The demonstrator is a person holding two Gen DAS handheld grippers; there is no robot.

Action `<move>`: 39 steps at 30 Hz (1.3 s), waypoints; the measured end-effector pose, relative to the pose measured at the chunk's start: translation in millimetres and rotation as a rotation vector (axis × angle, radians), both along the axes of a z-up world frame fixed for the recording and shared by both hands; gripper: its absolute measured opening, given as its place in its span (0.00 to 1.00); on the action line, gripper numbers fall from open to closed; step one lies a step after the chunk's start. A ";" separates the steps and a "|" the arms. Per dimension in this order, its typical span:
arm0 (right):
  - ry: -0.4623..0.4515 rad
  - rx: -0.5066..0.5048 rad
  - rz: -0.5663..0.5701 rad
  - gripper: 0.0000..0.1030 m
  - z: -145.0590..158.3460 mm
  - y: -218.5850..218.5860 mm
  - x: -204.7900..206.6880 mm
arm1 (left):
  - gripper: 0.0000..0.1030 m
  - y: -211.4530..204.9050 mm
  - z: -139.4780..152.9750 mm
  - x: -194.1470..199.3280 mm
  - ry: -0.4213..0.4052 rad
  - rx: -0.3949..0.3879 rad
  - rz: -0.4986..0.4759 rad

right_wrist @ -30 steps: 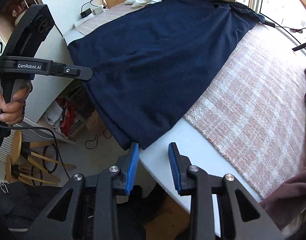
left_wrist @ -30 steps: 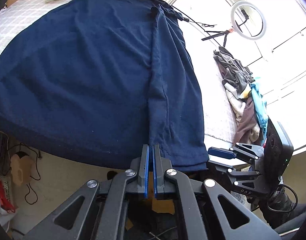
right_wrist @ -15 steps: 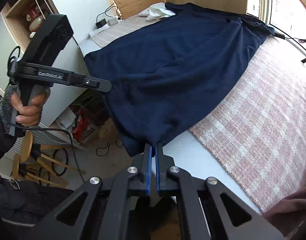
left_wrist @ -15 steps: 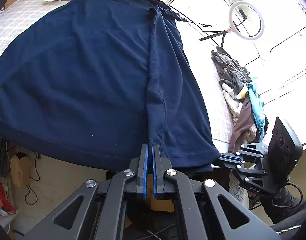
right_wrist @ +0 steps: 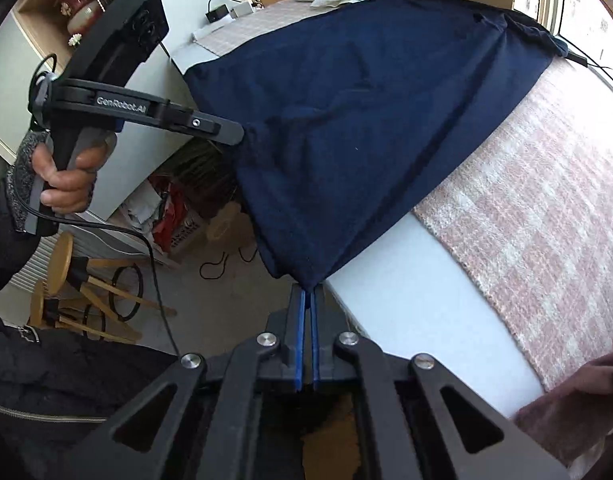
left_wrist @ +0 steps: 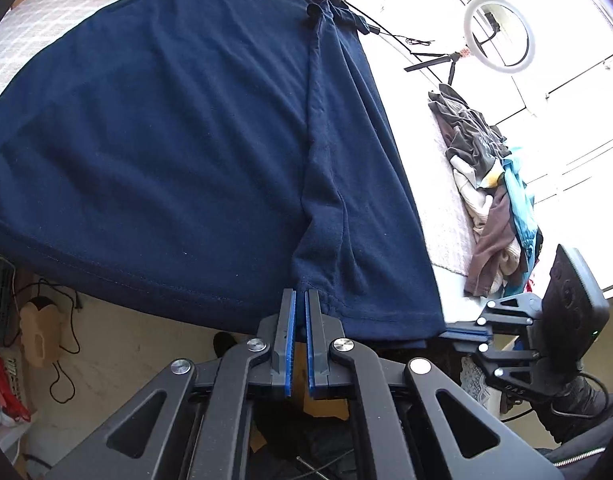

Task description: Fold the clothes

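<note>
now your left claw (left_wrist: pixel 299 300) and right claw (right_wrist: pixel 309 292) each pinch a bottom corner of the navy t-shirt (left_wrist: pixel 166 140) spread over the bed (right_wrist: pixel 426 304).

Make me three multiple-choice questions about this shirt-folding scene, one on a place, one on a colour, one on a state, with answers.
1. Where is the pile of loose clothes?
A. on the floor
B. on the bed by the window
C. on a stool

2. What colour is the shirt?
A. navy
B. red
C. white

3. How are the right tongs?
A. wide open
B. shut on the shirt's hem corner
C. shut on nothing

Answers:
1 B, the pile of clothes lies near the window.
2 A, the shirt is dark blue.
3 B, the right tongs pinch the hem.
</note>
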State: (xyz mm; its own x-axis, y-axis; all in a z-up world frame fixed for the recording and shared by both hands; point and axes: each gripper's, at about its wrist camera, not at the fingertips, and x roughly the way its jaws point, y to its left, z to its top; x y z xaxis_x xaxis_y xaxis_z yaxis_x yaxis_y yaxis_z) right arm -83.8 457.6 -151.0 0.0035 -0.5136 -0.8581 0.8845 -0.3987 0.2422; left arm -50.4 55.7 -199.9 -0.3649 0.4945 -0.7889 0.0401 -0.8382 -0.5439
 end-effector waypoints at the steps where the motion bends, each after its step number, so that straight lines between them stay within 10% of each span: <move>1: 0.008 -0.012 -0.004 0.02 4.4 1.4 -0.7 | 0.02 0.6 -0.7 0.4 -0.002 0.001 -0.002; 12: -0.120 0.054 0.041 0.00 -15.9 -0.9 4.6 | 0.02 1.3 -6.5 8.3 -0.022 0.004 -0.017; 20: -0.227 -0.076 -0.143 0.12 43.5 23.7 -54.7 | 0.03 -10.4 -2.8 13.9 0.016 0.006 0.008; 24: -0.093 0.003 -0.177 0.18 31.9 -0.7 -68.2 | 0.30 2.1 0.6 8.6 0.046 -0.040 -0.014; 32: -0.182 0.045 -0.200 0.18 -16.5 -39.9 -63.2 | 0.29 25.3 -4.0 -5.8 0.048 -0.155 -0.070; 35: -0.162 0.058 -0.181 0.18 -18.4 -47.0 -51.5 | 0.04 26.6 -11.5 -5.8 0.023 -0.135 -0.095; 39: -0.179 0.070 -0.190 0.18 -19.9 -41.5 -58.9 | 0.04 6.1 -16.4 3.5 0.022 -0.082 -0.033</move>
